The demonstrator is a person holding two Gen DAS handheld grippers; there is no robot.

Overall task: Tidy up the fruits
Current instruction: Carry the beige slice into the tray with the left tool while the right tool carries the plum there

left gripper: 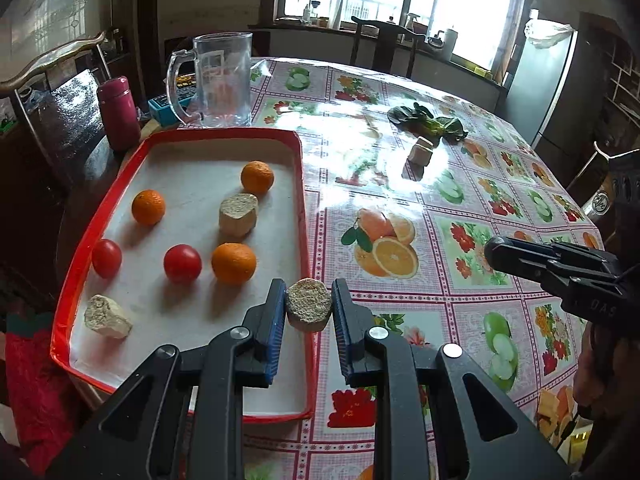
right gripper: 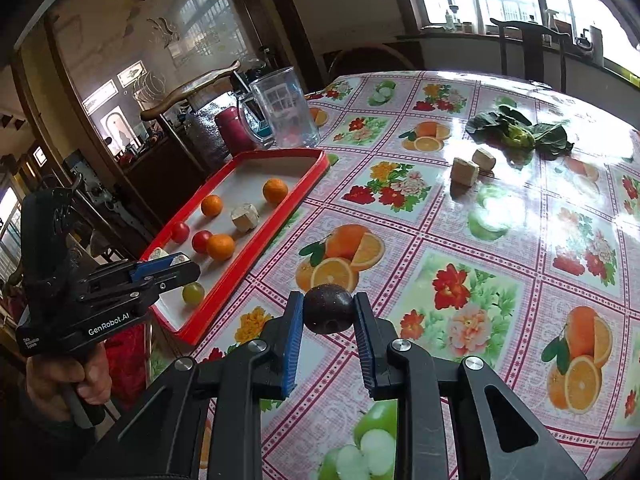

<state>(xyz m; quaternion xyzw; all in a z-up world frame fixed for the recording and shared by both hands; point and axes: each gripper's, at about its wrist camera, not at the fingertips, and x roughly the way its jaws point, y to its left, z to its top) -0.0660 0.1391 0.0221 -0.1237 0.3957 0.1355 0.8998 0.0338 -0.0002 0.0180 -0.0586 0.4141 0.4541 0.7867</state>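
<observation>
My left gripper (left gripper: 308, 296) is shut on a beige chunk (left gripper: 308, 305) and holds it over the right rim of the red tray (left gripper: 306, 200). The tray holds three oranges (left gripper: 233, 263), two tomatoes (left gripper: 182, 263) and two more beige chunks (left gripper: 238, 215). In the right wrist view the tray (right gripper: 308, 184) also holds a green grape (right gripper: 193, 293) near its front end, below the left gripper (right gripper: 180, 262). My right gripper (right gripper: 328, 308) is shut on a dark round fruit (right gripper: 328, 308) above the tablecloth, right of the tray. It shows in the left wrist view (left gripper: 496, 254) at the right.
Two beige chunks (right gripper: 465, 171) and a leafy green vegetable (right gripper: 520, 132) lie on the flowered tablecloth (right gripper: 480, 280) further back. A clear glass mug (left gripper: 218, 80), a red flask (left gripper: 119, 114) and a teal box stand behind the tray. Chairs stand around the table.
</observation>
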